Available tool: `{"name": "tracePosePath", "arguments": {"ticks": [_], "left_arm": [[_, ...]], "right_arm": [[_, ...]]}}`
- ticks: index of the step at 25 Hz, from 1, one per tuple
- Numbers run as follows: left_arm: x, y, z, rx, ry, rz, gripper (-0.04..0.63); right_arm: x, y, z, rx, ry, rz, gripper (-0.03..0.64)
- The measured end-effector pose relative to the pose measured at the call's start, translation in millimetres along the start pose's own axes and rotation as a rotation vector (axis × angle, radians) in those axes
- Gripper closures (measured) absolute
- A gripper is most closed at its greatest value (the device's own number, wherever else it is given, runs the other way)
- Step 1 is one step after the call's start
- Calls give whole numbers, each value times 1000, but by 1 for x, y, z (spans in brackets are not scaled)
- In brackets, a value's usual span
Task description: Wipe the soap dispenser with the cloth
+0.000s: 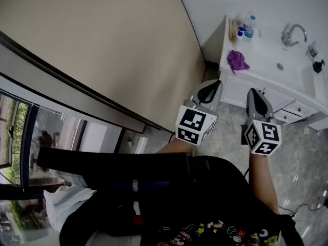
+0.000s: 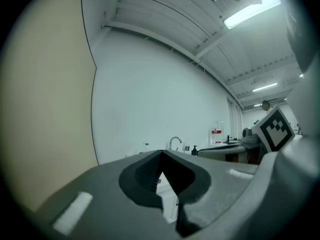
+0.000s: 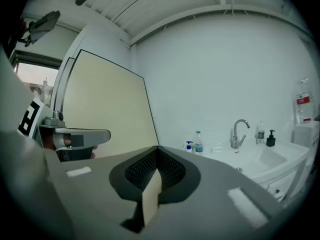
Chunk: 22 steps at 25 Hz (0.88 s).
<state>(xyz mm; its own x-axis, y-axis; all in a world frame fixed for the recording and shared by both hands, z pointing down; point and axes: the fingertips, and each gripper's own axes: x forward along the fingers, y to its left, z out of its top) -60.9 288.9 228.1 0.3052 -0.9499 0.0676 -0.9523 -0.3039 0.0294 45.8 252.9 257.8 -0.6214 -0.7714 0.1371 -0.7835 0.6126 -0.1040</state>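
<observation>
**A:** Where is the soap dispenser point(image 3: 270, 138)?

**B:** It's a black pump bottle standing upright on the white worktop point(image 1: 264, 49). It sits to the right of the tap point(image 1: 292, 34), at the back of the basin point(image 1: 293, 69).

**A:** And the cloth point(image 1: 237, 60)?

**B:** It's purple and lies crumpled near the worktop's front edge, left of the basin. It is well apart from the dispenser. A few small bottles point(image 1: 248, 28) stand behind it at the left end.

**A:** How close are the claws?

**B:** Neither touches anything. The left claw point(image 1: 209, 89) and the right claw point(image 1: 255, 100) are held side by side over the marbled floor point(image 1: 302, 158). Both point toward the worktop but stop short of its cabinet front. The cloth lies ahead of them, roughly between their two lines and nearer the left one. The dispenser is far off, ahead and to the right of the right claw.

**A:** Are they open or closed?

**B:** Both are closed, with the tips meeting and nothing held between them. The beige wall panel point(image 1: 102, 45) runs along the person's left.
</observation>
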Motion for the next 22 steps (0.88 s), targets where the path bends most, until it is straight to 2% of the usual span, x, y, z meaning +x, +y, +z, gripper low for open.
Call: {"name": "tracePosePath", "arguments": {"ticks": [2, 6, 11, 16, 22], "left_arm": [[1, -3, -2, -2, -1, 6, 595], [11, -24, -4, -17, 0, -30, 595], [7, 2, 3, -8, -6, -13, 595], [14, 10, -8, -44, 14, 3, 595], [53, -14, -27, -71, 40, 11, 595]], "right_arm": [[-3, -2, -2, 9, 10, 8, 595], [-20, -22, -7, 16, 25, -50, 594], [3, -9, 1, 6, 11, -38, 594], [18, -3, -9, -17, 45, -5, 594], [15, -45, -38, -27, 108, 10, 592]]}}
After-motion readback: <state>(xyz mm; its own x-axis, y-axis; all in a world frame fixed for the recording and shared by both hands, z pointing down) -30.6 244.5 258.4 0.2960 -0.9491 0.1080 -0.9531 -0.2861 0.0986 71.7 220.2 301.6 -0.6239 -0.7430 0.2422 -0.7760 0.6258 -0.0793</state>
